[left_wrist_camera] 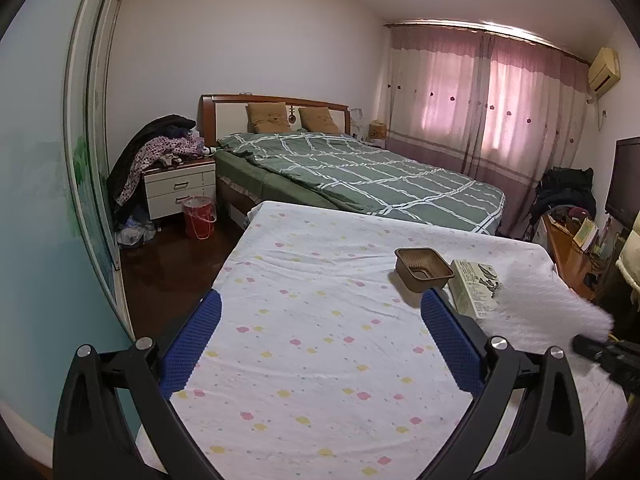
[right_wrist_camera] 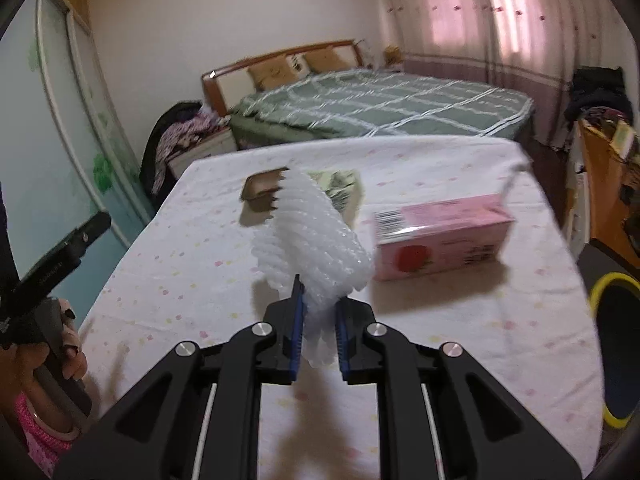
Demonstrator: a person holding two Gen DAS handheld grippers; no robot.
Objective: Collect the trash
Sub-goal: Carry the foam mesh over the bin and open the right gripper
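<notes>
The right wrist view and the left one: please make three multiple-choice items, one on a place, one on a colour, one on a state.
1. Where is the brown tray?
A. on the floor
B. on the table
C. on the bed

2. What colour is the box on the table?
A. pink
B. blue
C. black

3. What is the state of the right gripper?
A. wide open, empty
B. shut on the foam net
C. shut on the tray

Key: 1 B, the tray stands on the spotted cloth; 2 A, its sides are pink; 3 B, the white net is pinched between the blue pads.
</notes>
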